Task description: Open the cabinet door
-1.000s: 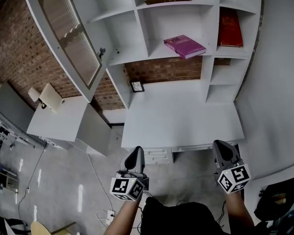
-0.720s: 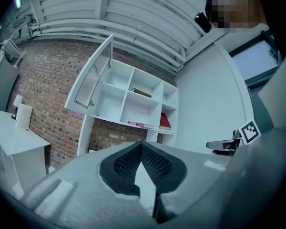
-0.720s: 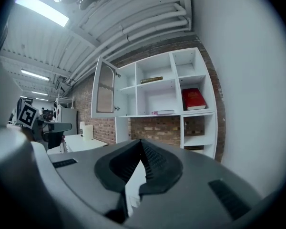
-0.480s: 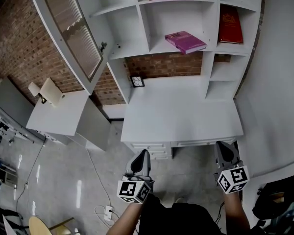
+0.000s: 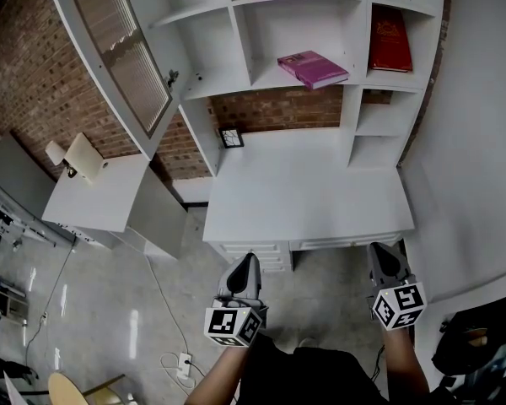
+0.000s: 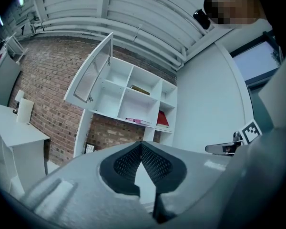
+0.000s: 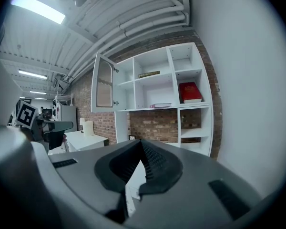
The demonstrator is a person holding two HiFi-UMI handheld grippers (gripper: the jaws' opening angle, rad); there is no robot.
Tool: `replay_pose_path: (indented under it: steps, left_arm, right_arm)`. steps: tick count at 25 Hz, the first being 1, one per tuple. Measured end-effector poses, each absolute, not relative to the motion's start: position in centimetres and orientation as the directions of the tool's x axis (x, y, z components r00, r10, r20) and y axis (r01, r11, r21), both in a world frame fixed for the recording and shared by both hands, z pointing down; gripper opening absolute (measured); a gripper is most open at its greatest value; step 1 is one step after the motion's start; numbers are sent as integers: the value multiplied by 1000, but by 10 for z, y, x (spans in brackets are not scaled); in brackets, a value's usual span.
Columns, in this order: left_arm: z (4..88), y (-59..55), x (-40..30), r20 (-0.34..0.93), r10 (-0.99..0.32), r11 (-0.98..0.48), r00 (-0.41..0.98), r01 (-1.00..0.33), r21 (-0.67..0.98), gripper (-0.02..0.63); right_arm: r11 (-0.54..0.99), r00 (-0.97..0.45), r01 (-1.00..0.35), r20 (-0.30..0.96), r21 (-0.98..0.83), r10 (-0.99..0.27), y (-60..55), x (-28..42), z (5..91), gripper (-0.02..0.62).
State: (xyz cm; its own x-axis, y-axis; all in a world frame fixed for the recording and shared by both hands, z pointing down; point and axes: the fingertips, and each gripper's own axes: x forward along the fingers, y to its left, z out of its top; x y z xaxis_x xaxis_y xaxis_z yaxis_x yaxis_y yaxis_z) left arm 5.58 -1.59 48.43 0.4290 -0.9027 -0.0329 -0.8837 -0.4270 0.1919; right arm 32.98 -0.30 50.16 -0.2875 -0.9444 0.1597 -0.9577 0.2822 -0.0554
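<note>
1. the left gripper (image 5: 245,267) had its jaws pressed together on nothing.
2. the right gripper (image 5: 383,258) was likewise closed and empty.
3. the cabinet door (image 5: 122,56) stood swung open at the upper left of the shelf unit (image 5: 244,42).

The door (image 5: 122,53) stands open above the left end of the desk (image 5: 304,201); the left gripper (image 5: 246,264) and right gripper (image 5: 379,253) hang off its front edge.

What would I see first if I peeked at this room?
Probably the tall white cabinet door with a glass pane, swung wide open at the upper left of the white shelves. Next, the flat pink book lying on a middle shelf and the red book standing in the right-hand cubby.
</note>
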Motion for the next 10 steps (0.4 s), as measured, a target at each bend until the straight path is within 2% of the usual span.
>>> replay_pose_path:
  steps: [10]
  left_arm:
    - [478, -14, 66, -43, -896, -440, 442, -871, 218, 18]
  right_arm:
    - [251, -253, -967, 143, -36, -957, 7, 344, 495, 2]
